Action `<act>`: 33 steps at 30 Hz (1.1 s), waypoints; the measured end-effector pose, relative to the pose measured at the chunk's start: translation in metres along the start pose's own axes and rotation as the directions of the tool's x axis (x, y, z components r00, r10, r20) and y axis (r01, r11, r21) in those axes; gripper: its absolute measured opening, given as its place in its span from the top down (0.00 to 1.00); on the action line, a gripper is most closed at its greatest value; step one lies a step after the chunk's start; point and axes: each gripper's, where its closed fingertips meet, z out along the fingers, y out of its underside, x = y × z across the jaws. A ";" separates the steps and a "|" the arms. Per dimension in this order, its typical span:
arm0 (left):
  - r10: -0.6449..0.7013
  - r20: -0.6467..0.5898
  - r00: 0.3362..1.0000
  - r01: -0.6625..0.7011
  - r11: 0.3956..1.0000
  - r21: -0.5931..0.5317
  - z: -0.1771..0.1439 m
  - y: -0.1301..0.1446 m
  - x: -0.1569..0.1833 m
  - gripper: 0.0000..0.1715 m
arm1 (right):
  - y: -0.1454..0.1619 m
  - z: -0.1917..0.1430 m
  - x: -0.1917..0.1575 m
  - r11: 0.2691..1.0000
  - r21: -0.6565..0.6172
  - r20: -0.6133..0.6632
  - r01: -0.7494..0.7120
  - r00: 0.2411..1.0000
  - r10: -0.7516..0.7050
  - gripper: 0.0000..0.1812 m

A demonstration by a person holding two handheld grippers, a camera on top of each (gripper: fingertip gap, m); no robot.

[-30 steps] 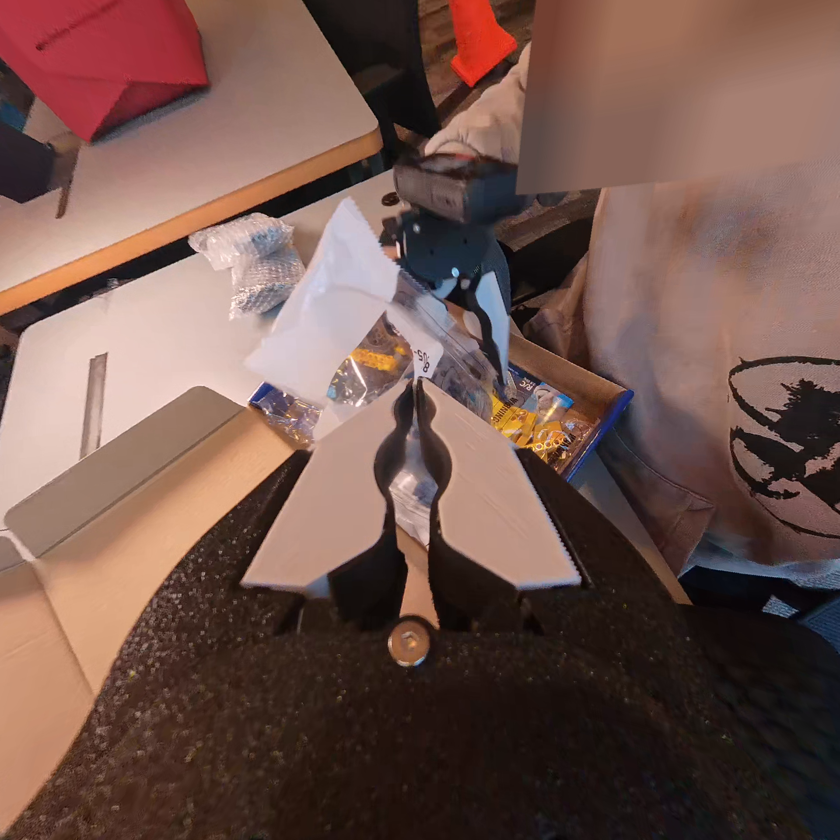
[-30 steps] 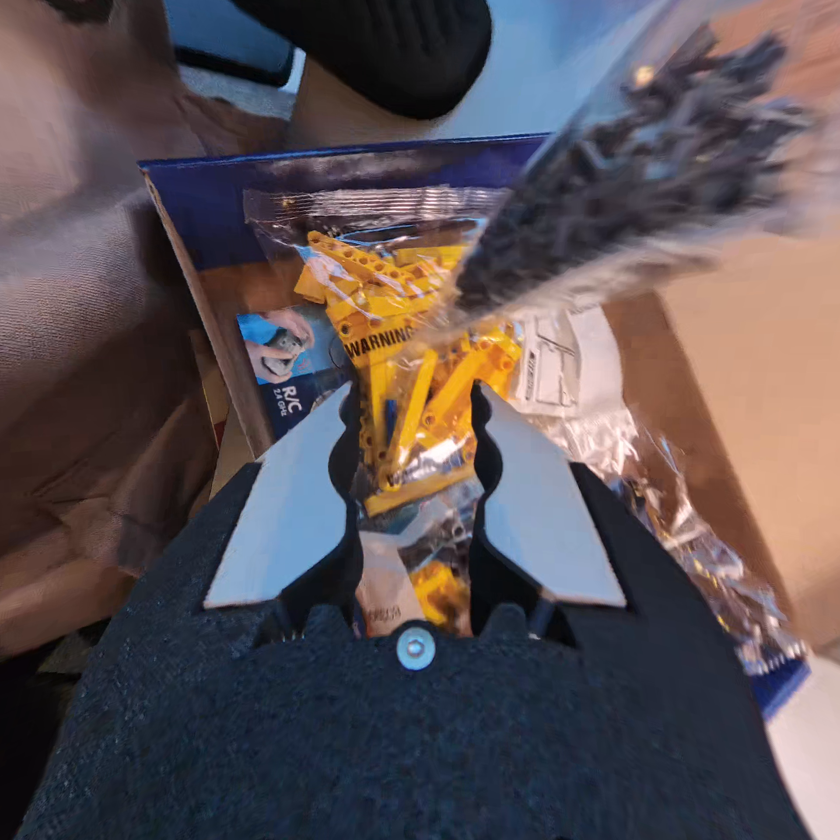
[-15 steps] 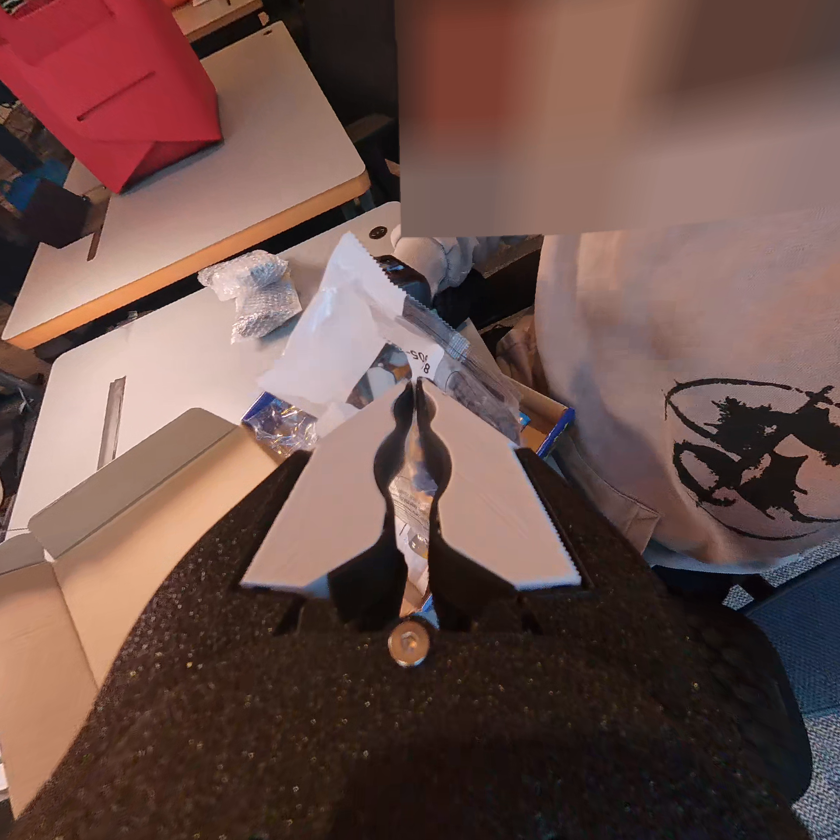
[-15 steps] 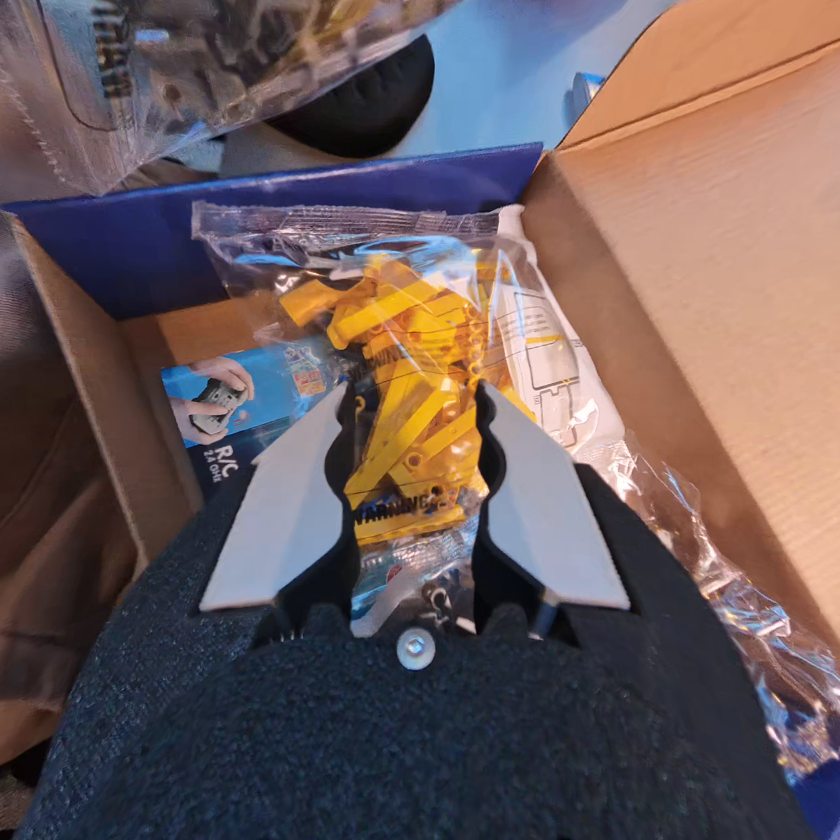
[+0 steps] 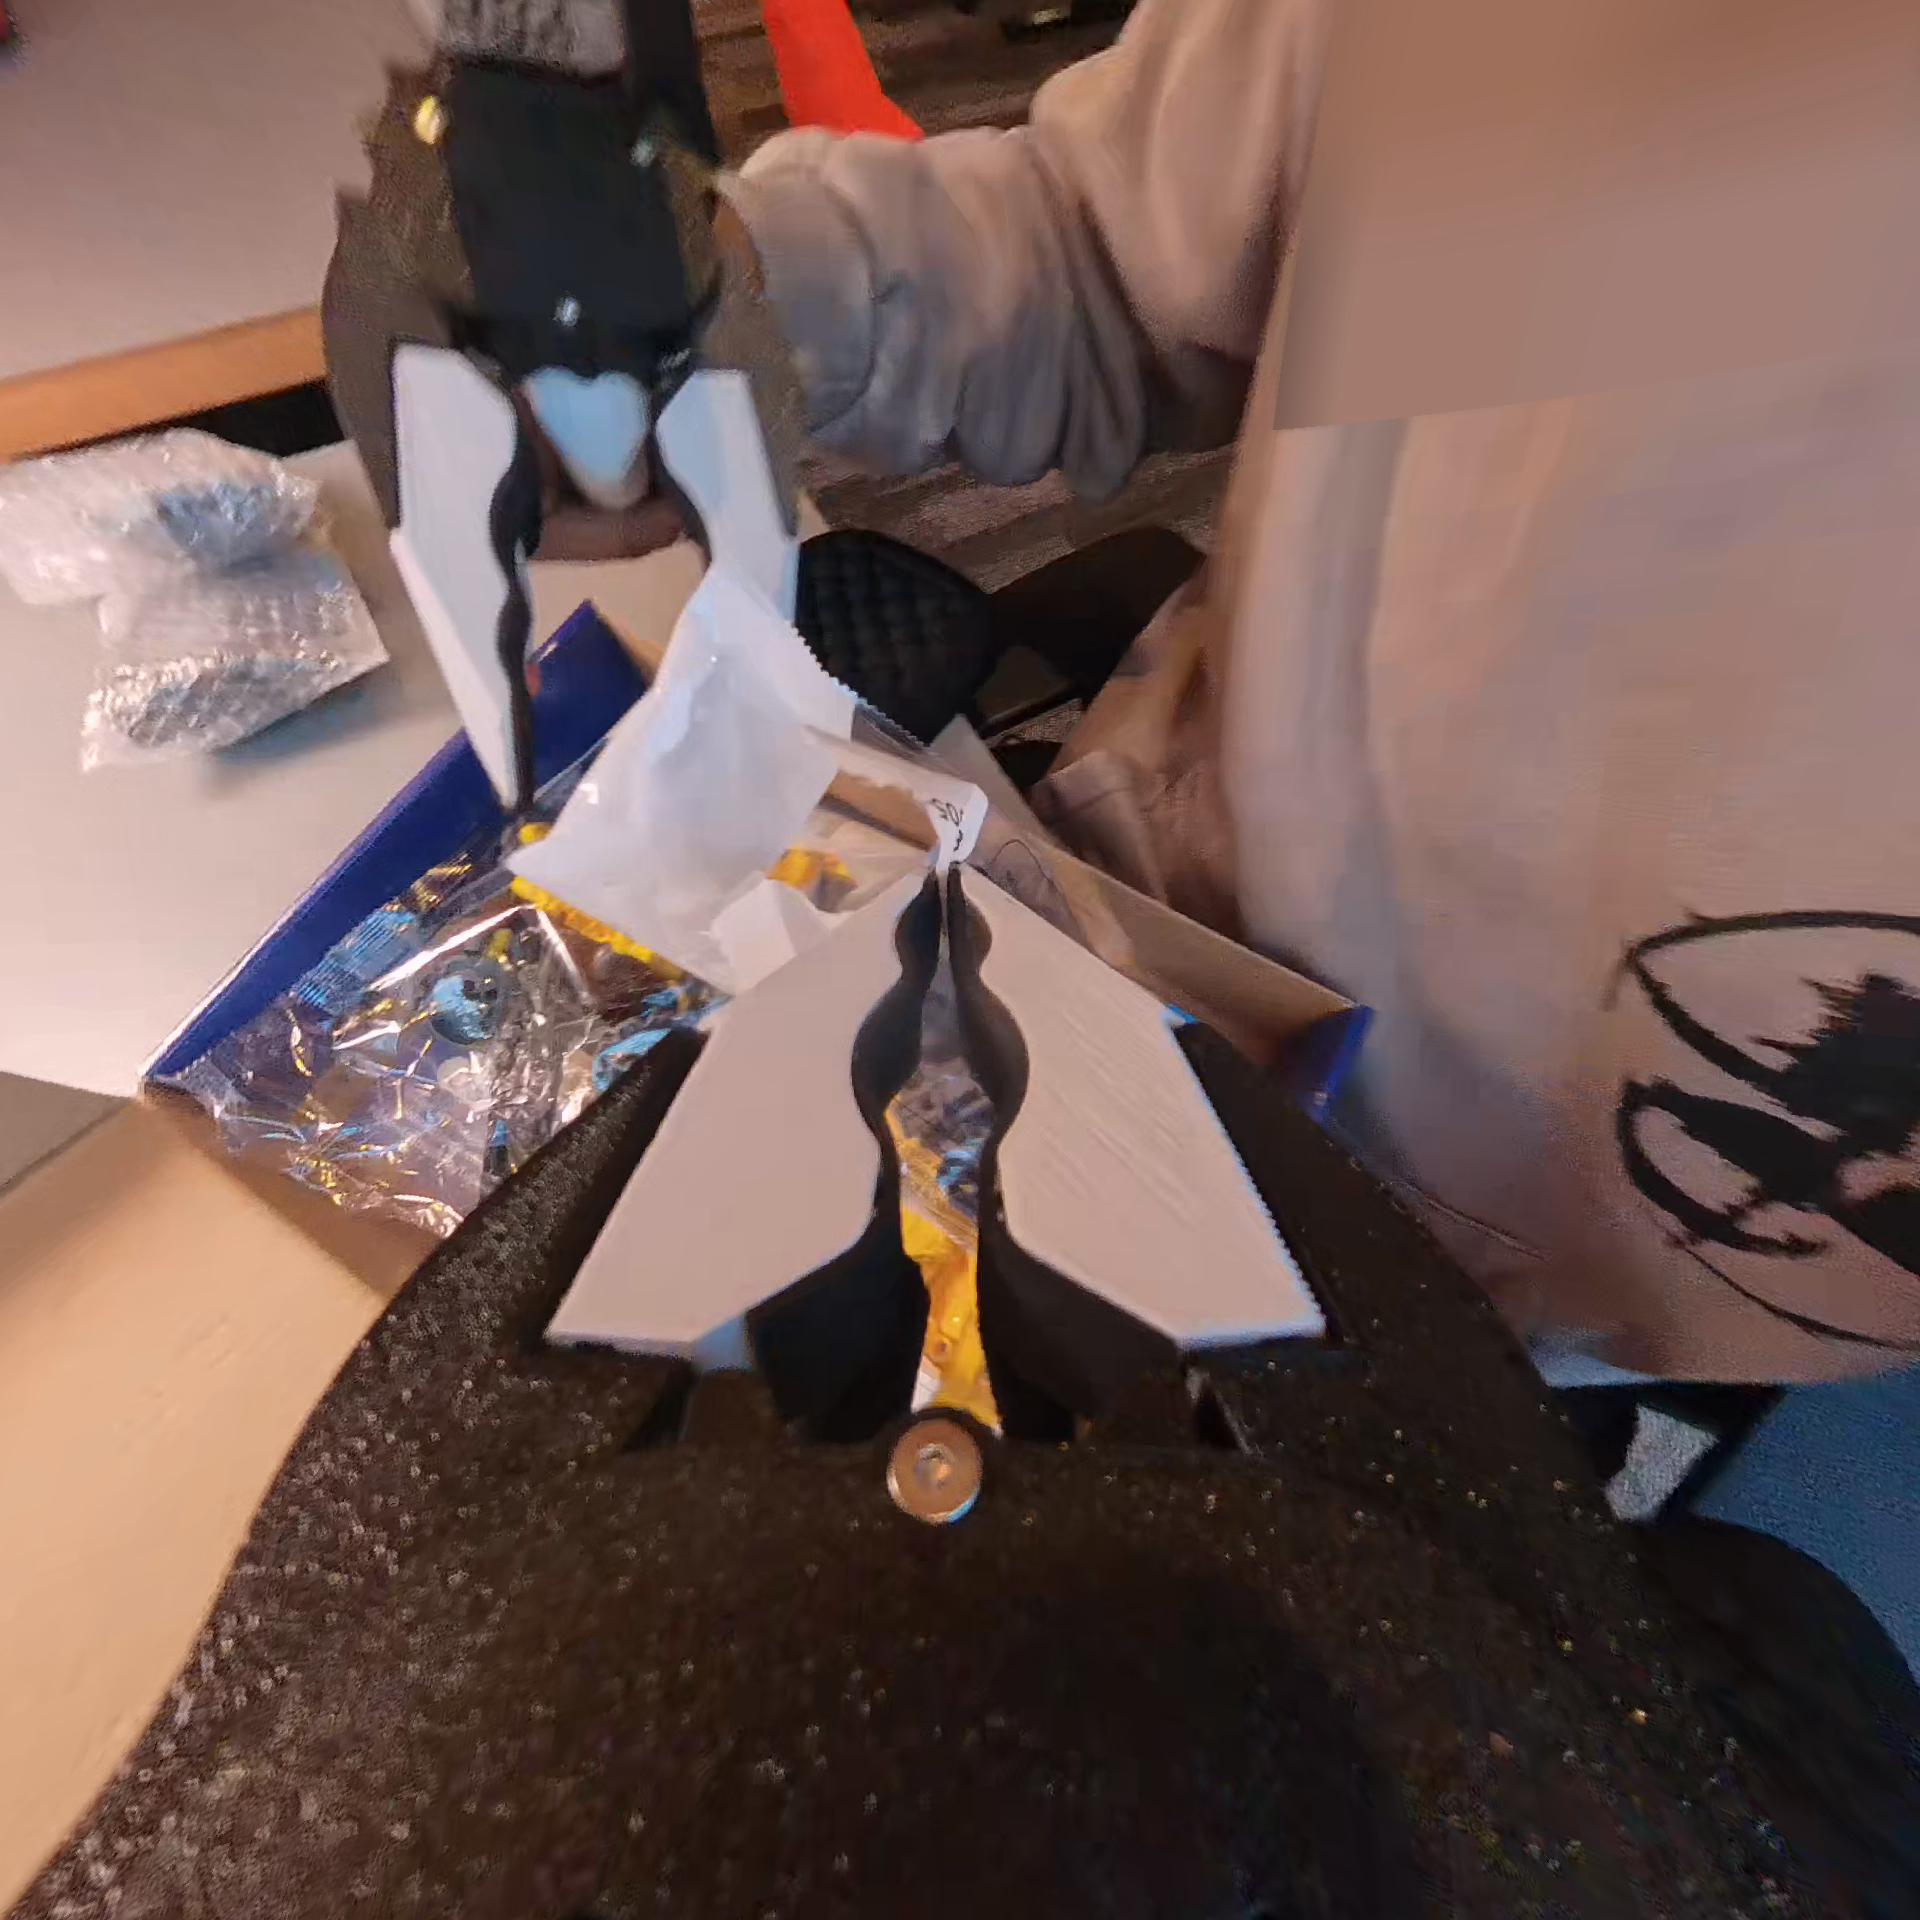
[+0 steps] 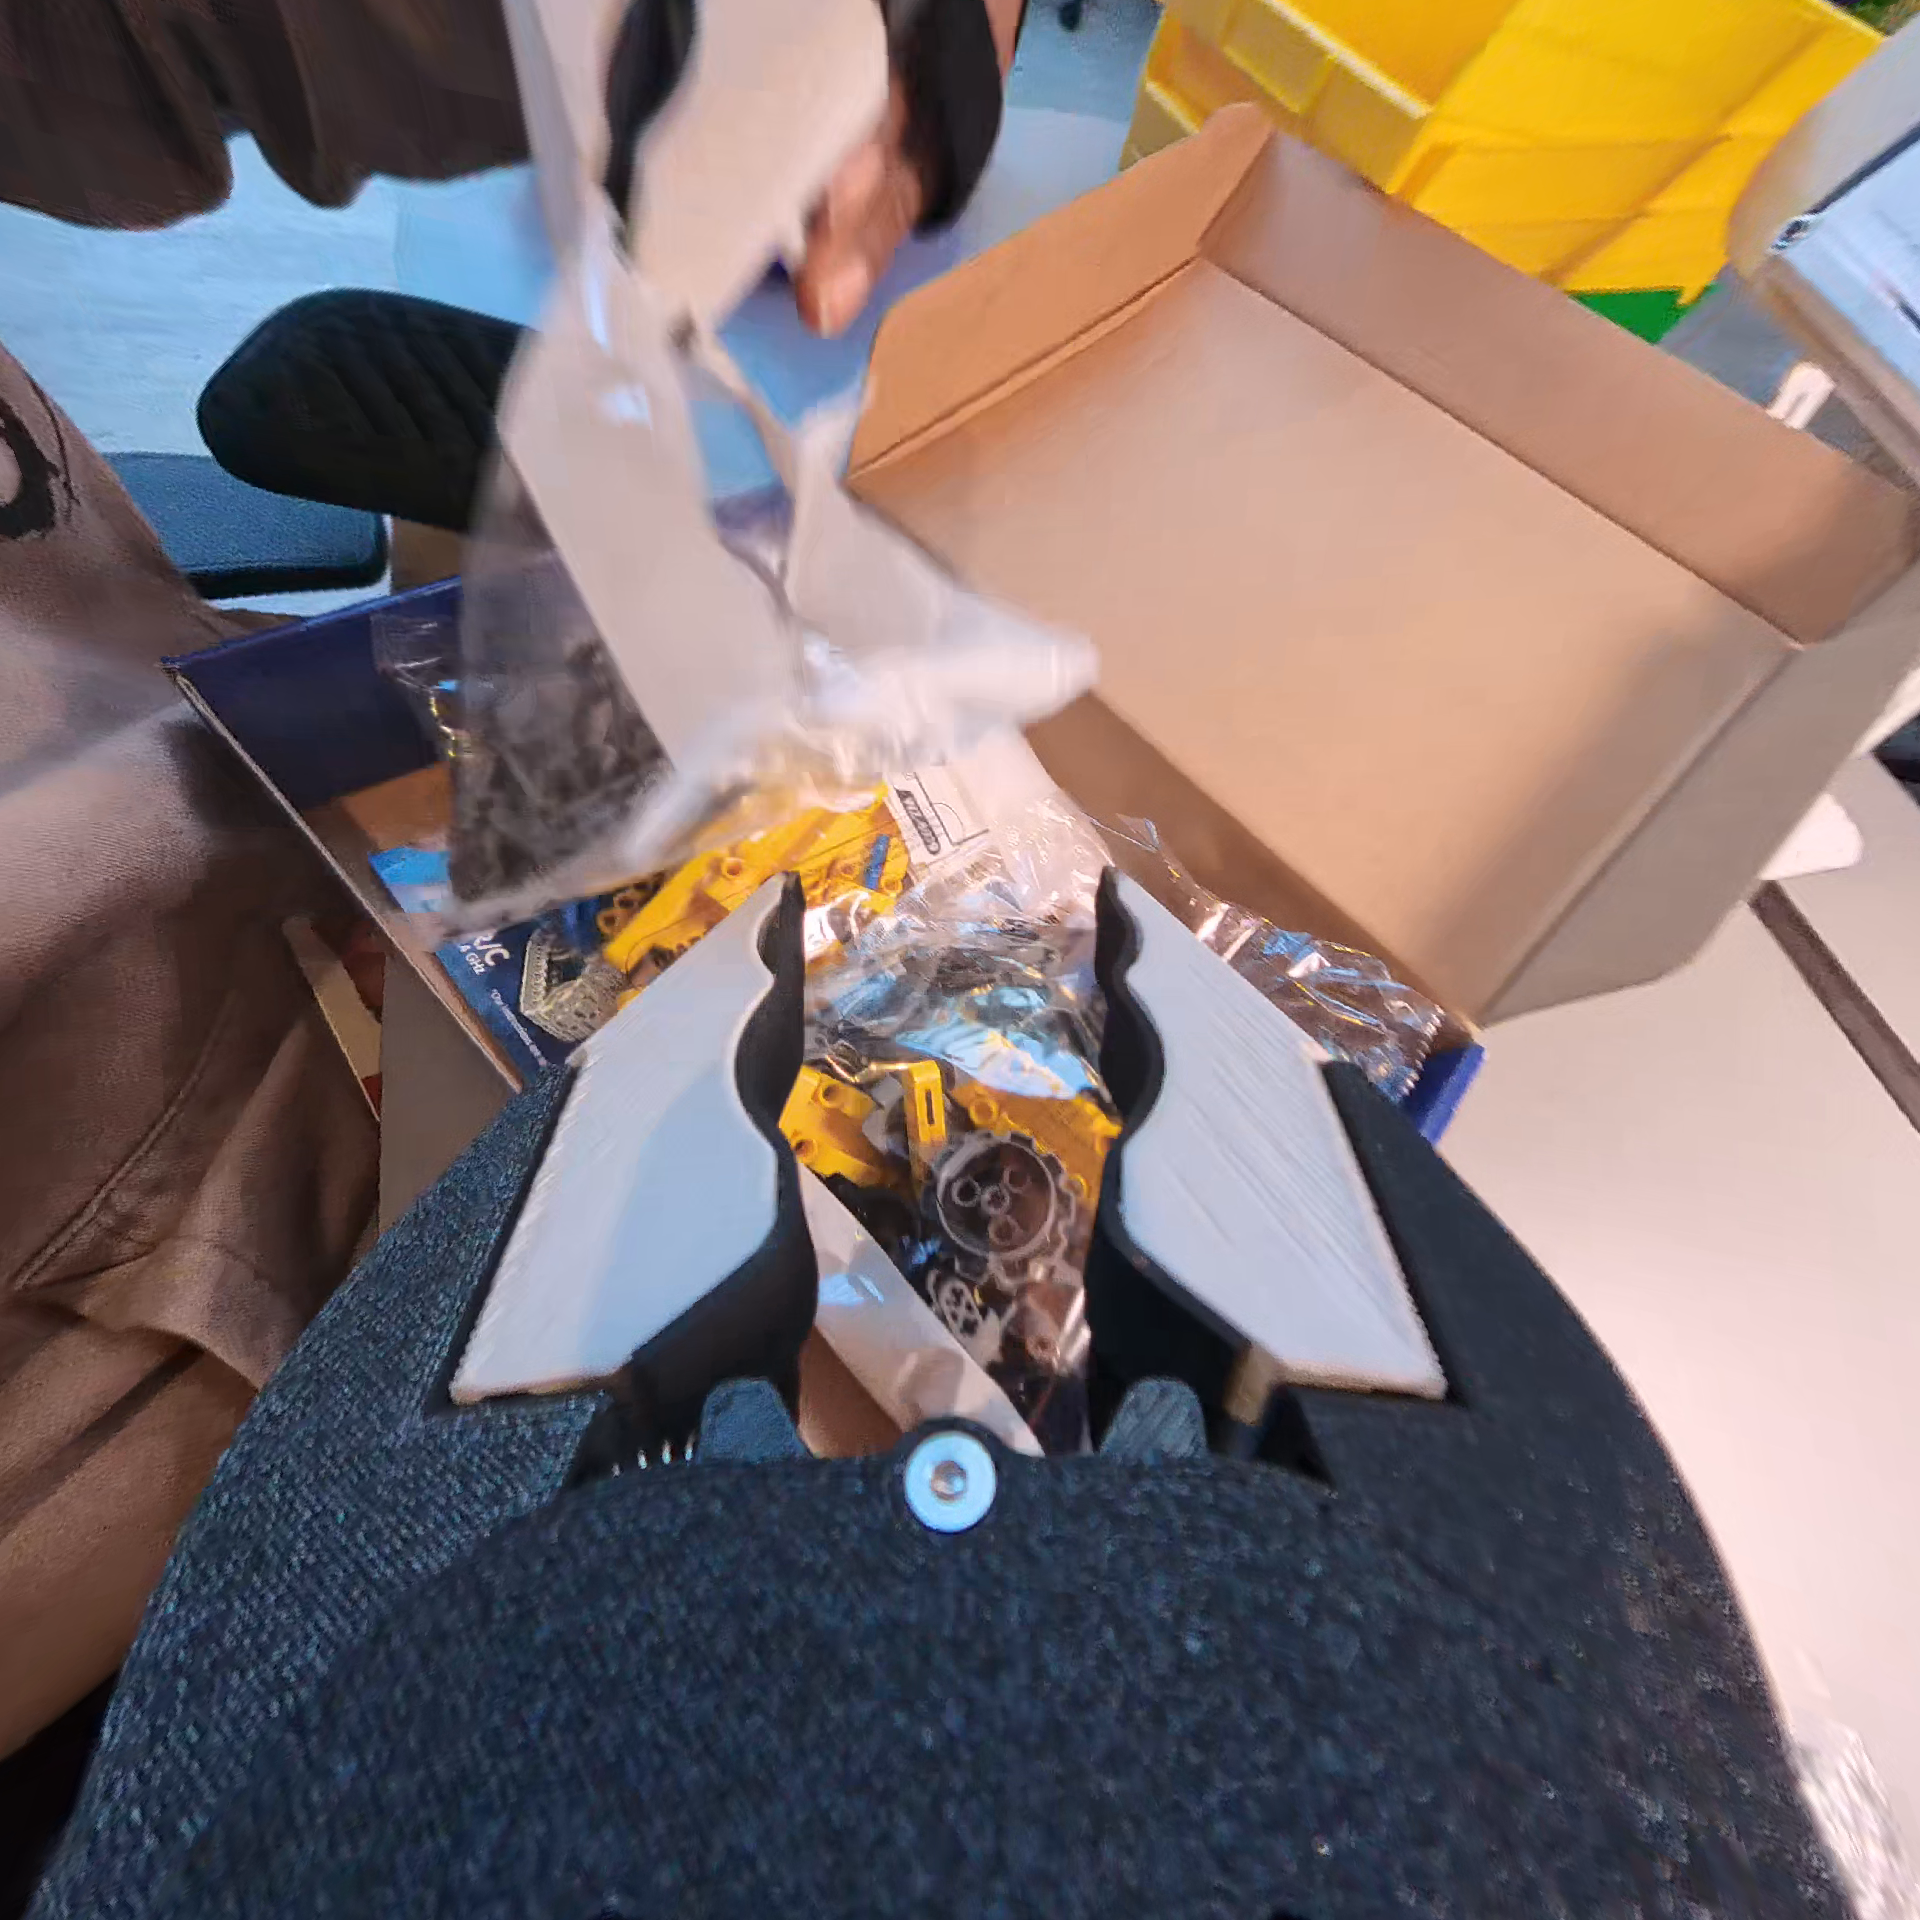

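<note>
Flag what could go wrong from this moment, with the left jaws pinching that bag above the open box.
1. The left gripper pinches only a thin edge of the clear bag of dark parts; it could slip out or tear.
2. The right gripper hangs open just above the bags of yellow parts in the blue box, close to the hanging bag, so the two may collide.
</note>
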 end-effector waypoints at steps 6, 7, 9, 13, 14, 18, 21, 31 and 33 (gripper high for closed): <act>-0.086 0.230 0.969 0.094 0.995 -0.027 0.020 0.020 -0.067 0.85 | 0.023 -0.033 0.024 0.991 -0.129 -0.150 0.019 0.988 -0.039 0.71; -0.092 0.291 0.952 0.099 0.995 -0.009 0.012 0.016 -0.074 0.84 | 0.028 -0.037 0.029 0.986 -0.165 -0.181 0.032 0.982 -0.062 0.71; -0.128 0.407 0.904 0.145 0.989 -0.010 -0.010 0.015 -0.081 0.85 | 0.027 -0.042 0.033 0.982 -0.178 -0.210 0.069 0.972 -0.106 0.74; -0.225 0.446 0.866 0.336 0.923 -0.186 -0.013 0.061 -0.044 0.88 | -0.017 -0.036 0.013 0.983 -0.019 -0.153 0.183 0.971 -0.183 0.89; -0.272 0.413 0.869 0.376 0.906 -0.196 -0.001 0.071 -0.030 0.90 | -0.025 -0.030 0.002 0.979 0.007 -0.104 0.206 0.973 -0.204 0.92; -0.291 0.407 0.866 0.415 0.873 -0.258 0.035 0.110 -0.014 0.92 | 0.027 0.016 -0.019 0.914 -0.303 0.071 0.271 0.963 -0.261 0.94; -0.267 0.425 0.865 0.412 0.861 -0.298 0.030 0.117 -0.021 0.93 | 0.081 0.036 -0.033 0.828 -0.475 0.191 0.298 0.954 -0.233 1.00; -0.414 0.111 0.904 0.420 0.806 -0.416 0.032 0.126 0.017 0.96 | 0.070 0.051 -0.120 0.841 -0.415 0.508 0.348 0.855 -0.103 1.00; -0.421 0.127 0.898 0.436 0.814 -0.384 0.037 0.126 0.016 0.96 | 0.070 0.048 -0.118 0.840 -0.423 0.524 0.340 0.848 -0.079 0.99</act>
